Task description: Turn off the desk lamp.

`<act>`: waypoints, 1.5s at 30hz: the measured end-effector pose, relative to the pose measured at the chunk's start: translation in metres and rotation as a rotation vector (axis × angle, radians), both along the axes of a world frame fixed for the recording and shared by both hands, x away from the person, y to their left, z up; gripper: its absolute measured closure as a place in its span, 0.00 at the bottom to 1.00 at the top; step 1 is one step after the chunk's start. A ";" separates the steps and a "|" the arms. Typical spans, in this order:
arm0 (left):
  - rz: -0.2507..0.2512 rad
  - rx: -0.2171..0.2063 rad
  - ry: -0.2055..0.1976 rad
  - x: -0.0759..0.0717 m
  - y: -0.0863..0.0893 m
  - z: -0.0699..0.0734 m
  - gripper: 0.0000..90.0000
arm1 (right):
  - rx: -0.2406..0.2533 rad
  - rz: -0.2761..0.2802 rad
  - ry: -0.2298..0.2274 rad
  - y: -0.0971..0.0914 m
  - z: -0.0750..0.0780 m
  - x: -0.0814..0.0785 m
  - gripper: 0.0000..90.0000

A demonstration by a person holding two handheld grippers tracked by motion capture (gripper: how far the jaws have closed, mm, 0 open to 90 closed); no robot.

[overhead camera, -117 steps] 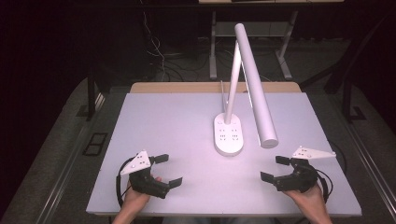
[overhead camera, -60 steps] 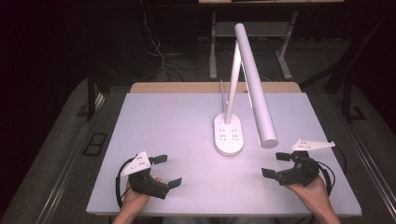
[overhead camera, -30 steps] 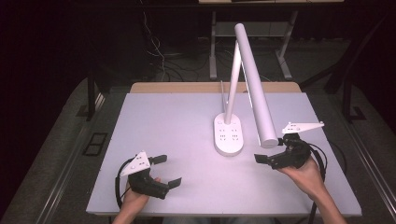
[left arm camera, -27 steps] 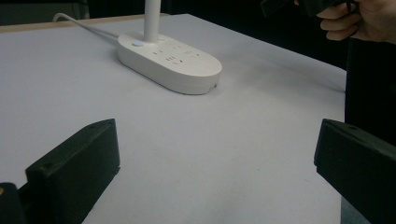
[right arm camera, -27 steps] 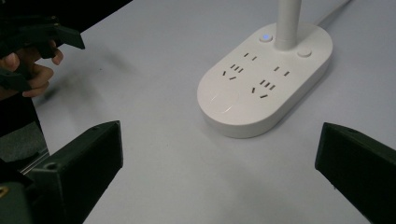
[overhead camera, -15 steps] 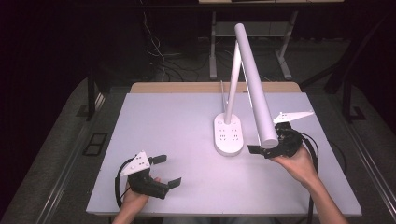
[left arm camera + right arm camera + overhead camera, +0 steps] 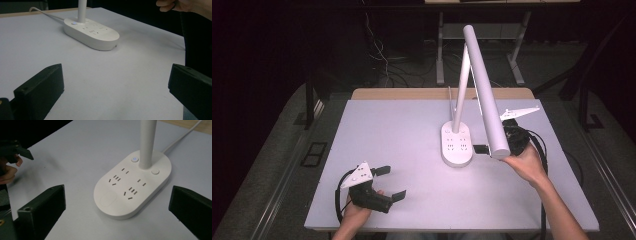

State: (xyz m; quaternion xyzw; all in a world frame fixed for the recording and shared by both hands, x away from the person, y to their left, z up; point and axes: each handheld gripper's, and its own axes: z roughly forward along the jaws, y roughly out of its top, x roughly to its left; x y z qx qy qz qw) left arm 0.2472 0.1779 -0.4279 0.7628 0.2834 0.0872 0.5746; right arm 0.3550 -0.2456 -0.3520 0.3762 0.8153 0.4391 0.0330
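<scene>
While its jaws stand wide apart with nothing between them, the right gripper (image 7: pixel 492 146) hangs just to the right of the lamp base (image 7: pixel 456 144), tucked partly behind the lower end of the lamp head (image 7: pixel 483 91) in the high view. In the right gripper view the two black jaws frame that base (image 7: pixel 133 184) from either side without touching it. On top of the base sit several sets of socket slots, a small lit button (image 7: pixel 135 159) beside the foot of the stem (image 7: pixel 147 142), a round plain button (image 7: pixel 155 171) on the other side of the stem, and an oval pad (image 7: pixel 108 200) at the end nearer the gripper. A white cord (image 7: pixel 182 135) leaves the far end of the base.

Well away from the base, toward the near left corner of the table (image 7: pixel 397 130), the left gripper (image 7: pixel 389 183) rests low, its jaws also spread wide and holding nothing. In the left gripper view the base (image 7: pixel 91 33) lies ahead across bare tabletop, with the person's right hand (image 7: pixel 183 6) above and to the right of it.
</scene>
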 end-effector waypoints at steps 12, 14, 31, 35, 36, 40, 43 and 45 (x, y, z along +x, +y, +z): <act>0.002 -0.003 -0.003 0.000 0.001 0.000 0.00 | -0.009 0.005 0.015 0.006 -0.001 0.028 0.01; 0.002 -0.004 -0.002 0.000 0.001 0.000 0.00 | -0.010 0.005 0.015 0.007 -0.002 0.032 0.01; 0.004 -0.004 -0.004 0.000 0.002 0.001 0.00 | 0.026 -0.014 0.016 0.010 -0.017 0.069 0.09; 0.005 -0.004 -0.005 0.000 0.002 0.001 0.00 | 0.037 -0.028 0.016 0.009 -0.023 0.077 0.18; 0.006 -0.004 -0.006 0.000 0.002 0.001 0.00 | 0.048 -0.028 0.017 0.009 -0.024 0.078 0.18; 0.008 -0.004 -0.007 0.000 0.003 0.001 0.00 | 0.060 -0.036 0.027 0.009 -0.030 0.084 0.25; 0.008 -0.004 -0.007 0.000 0.003 0.001 0.00 | 0.061 -0.042 0.040 0.008 -0.034 0.088 0.34; 0.007 -0.005 -0.006 0.000 0.003 0.001 0.00 | 0.058 -0.046 0.044 0.007 -0.037 0.089 0.39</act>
